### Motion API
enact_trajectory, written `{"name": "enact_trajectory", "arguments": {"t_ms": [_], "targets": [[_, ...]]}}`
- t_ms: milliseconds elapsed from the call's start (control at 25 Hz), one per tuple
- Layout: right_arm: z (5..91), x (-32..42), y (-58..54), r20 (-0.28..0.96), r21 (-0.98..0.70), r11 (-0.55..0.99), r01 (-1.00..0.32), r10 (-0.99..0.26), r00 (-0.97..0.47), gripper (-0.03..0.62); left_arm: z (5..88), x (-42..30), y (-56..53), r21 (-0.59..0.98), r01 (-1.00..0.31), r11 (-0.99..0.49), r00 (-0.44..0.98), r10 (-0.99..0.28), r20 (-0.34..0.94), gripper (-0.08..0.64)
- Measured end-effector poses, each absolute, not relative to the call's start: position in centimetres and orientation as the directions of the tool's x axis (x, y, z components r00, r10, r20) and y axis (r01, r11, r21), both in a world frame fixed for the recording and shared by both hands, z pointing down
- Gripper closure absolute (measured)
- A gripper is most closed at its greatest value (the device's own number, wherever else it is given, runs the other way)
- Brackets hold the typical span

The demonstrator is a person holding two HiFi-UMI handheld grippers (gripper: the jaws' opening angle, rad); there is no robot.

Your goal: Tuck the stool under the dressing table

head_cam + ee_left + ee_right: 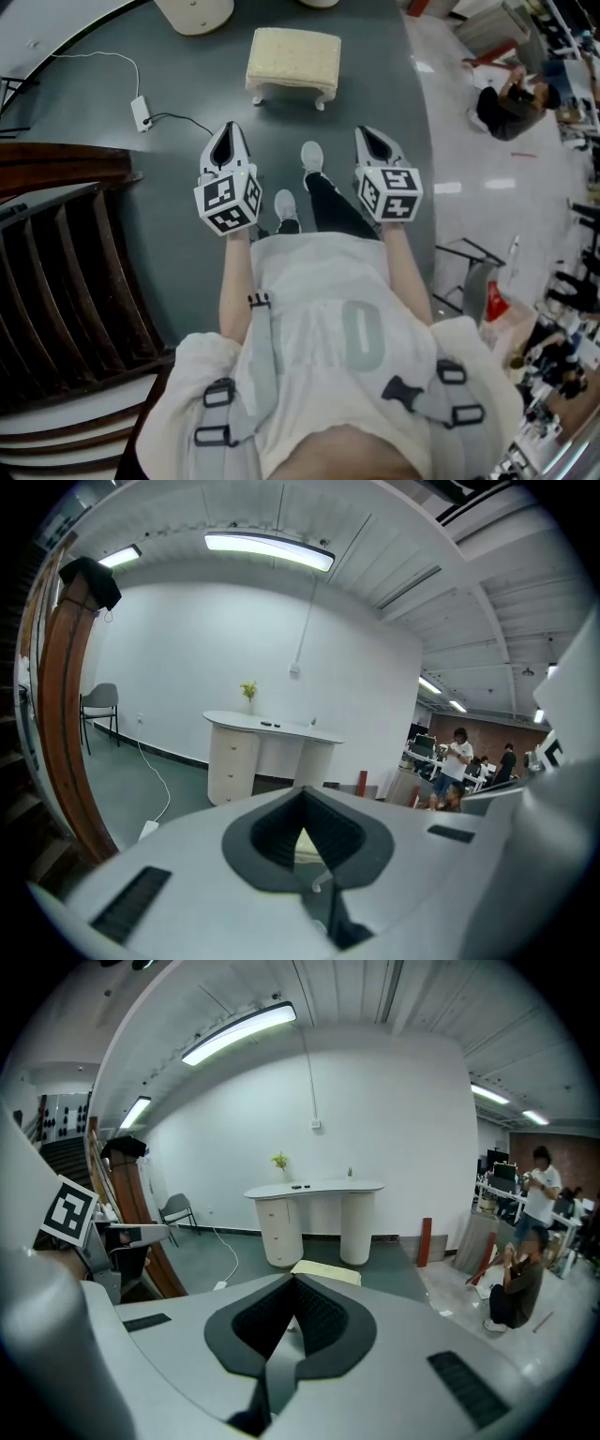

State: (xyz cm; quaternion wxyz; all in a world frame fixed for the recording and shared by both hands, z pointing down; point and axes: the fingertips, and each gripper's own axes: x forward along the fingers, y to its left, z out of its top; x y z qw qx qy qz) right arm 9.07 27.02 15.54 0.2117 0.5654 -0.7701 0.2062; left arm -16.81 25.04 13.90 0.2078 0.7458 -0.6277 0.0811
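Note:
A cream cushioned stool [293, 58] with short white legs stands on the dark grey floor ahead of me. Part of it shows in the right gripper view [326, 1272], and a sliver shows between the jaws in the left gripper view [302, 847]. Beyond it is the white dressing table [314, 1190], also in the left gripper view [272, 728], with a base at the head view's top edge [194, 11]. My left gripper [228, 131] and right gripper [368, 134] are held side by side, short of the stool and apart from it. Both are shut and hold nothing.
A white power strip with a cable [141, 112] lies on the floor left of the stool. A dark wooden staircase [56, 272] rises at my left. A person [511, 103] sits on the pale floor at the right. A grey chair [101, 700] stands by the far wall.

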Motion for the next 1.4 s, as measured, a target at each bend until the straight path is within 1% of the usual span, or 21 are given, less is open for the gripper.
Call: {"name": "enact_trajectory", "arguments": {"t_ms": [200,360,560,840,960,1160,1280,1400], "targets": [[16.7,9.5,24.0,0.558,-0.104,0.268,-0.958,-0.782,-0.280,0.591,14.2,-16.3,22.8,0.191,-0.973,-0.132,0.198,-0.900,0.389,0.557],[17.0,9.1,18.7,0.544,-0.133,0.291,-0.948,-0.778,-0.315,0.591,14.6,-16.0,18.8,0.180,-0.976,-0.126,0.189,-0.898,0.397,0.557],[17.2,9.9,10.1,0.535,-0.123,0.342,-0.932,-0.768,-0.352,0.591,14.7,-14.4,10.8,0.190,-0.975,-0.117,0.184,-0.904,0.386,0.557],[16.1,11.1,-0.2,0.506,-0.166,0.396,-0.903,-0.752,-0.423,0.591,13.0,-11.7,-0.3,0.173,-0.978,-0.120,0.175,-0.919,0.352,0.557],[16.2,11.7,-2.8,0.507,-0.176,0.402,-0.898,-0.746,-0.433,0.591,12.7,-10.2,-2.9,0.156,-0.979,-0.134,0.182,-0.917,0.355,0.557],[16.8,12.2,-5.1,0.509,-0.201,0.379,-0.903,-0.748,-0.427,0.591,13.7,-8.9,-4.8,0.135,-0.979,-0.152,0.195,-0.895,0.402,0.557],[17.0,12.4,-6.0,0.507,-0.201,0.359,-0.911,-0.758,-0.411,0.591,13.8,-8.8,-5.9,0.114,-0.978,-0.174,0.206,-0.888,0.411,0.557],[17.0,12.5,-6.8,0.514,-0.196,0.343,-0.919,-0.762,-0.394,0.591,14.1,-9.3,-7.0,0.113,-0.980,-0.167,0.200,-0.881,0.429,0.557]]}}
